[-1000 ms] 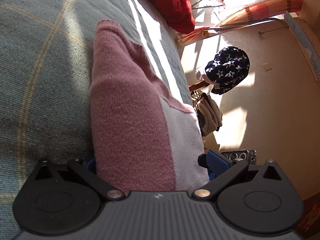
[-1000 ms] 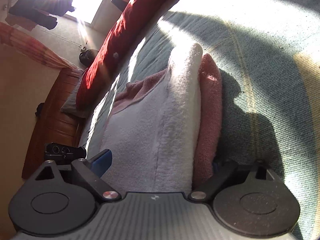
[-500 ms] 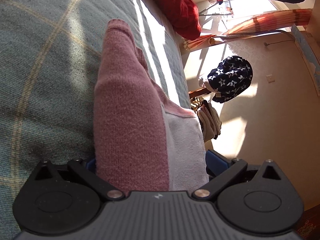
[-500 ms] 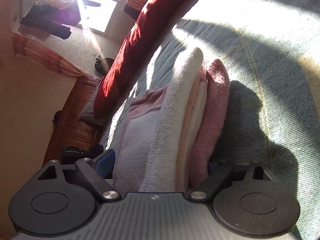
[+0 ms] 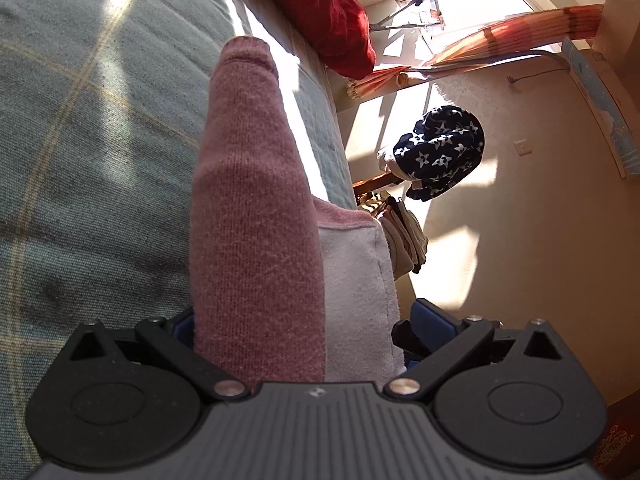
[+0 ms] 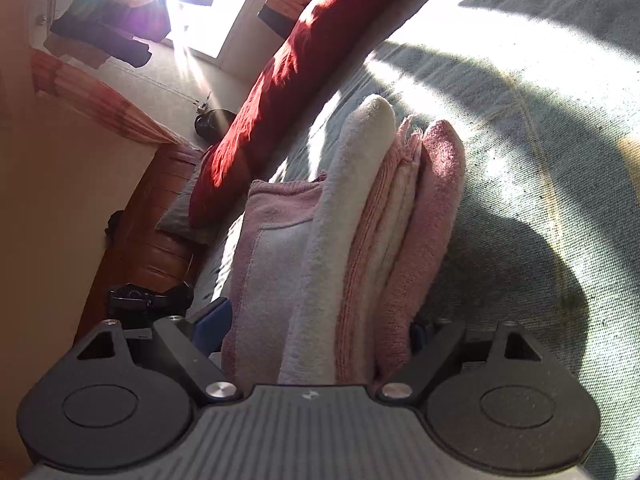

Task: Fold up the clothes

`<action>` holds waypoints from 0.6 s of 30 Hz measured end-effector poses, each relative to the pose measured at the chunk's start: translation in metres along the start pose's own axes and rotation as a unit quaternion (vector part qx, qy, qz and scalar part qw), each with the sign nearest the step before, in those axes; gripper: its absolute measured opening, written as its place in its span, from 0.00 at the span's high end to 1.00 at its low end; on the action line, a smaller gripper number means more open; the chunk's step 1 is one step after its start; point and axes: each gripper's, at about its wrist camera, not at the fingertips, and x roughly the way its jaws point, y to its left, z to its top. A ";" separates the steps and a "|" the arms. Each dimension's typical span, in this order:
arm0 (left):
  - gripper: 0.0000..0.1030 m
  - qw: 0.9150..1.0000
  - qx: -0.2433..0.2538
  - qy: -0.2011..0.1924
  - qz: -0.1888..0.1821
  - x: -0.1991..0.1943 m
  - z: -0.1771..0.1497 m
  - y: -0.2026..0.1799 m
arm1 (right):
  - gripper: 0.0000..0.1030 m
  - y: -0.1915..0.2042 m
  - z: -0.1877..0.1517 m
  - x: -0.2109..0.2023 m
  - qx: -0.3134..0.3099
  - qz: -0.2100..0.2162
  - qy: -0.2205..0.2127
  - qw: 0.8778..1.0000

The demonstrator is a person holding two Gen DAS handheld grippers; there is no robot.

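Super harsh sunlight on both my feeds. The window (image 6: 208, 12) blows out white in the right view with purple flare and streaks. Bright patches and hard dark shadows stripe the bedspread (image 6: 560, 128), and sun patches hit the wall (image 5: 460, 272). Heavy fisheye bending and dark corners; focus is decent.

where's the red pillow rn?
The red pillow lies at the far end of the green bed cover, top centre in the left wrist view, beyond the pink folded sweater; the right wrist view shows it upper centre, toward the window.
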 end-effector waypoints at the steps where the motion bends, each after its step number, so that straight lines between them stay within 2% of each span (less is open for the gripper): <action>1: 0.03 1.000 0.003 0.001 0.004 -0.002 0.000 -0.001 | 0.14 0.002 0.000 0.000 0.000 0.001 0.001 1.000; 5: 0.03 0.999 0.009 0.019 0.042 0.002 -0.003 0.008 | 0.17 0.004 -0.001 0.009 -0.006 -0.030 0.020 0.999; 8: 0.03 0.997 0.004 0.029 0.077 0.006 -0.007 0.023 | 0.17 -0.009 -0.005 0.015 0.003 -0.057 0.027 0.998; 10: 0.05 0.997 0.002 0.027 0.071 0.004 -0.010 0.032 | 0.20 -0.022 -0.006 0.017 0.014 -0.073 0.035 0.997; 13: 0.05 0.998 -0.002 0.019 0.054 0.001 -0.012 0.037 | 0.30 -0.038 -0.009 0.012 0.027 -0.055 0.028 0.998; 15: 0.06 0.998 0.010 0.019 0.064 0.007 -0.014 0.033 | 0.36 -0.042 -0.009 0.011 0.033 -0.052 0.023 0.998; 18: 0.06 0.997 0.014 0.013 0.076 0.013 -0.015 0.024 | 0.37 -0.040 -0.010 0.013 0.028 -0.052 0.016 0.998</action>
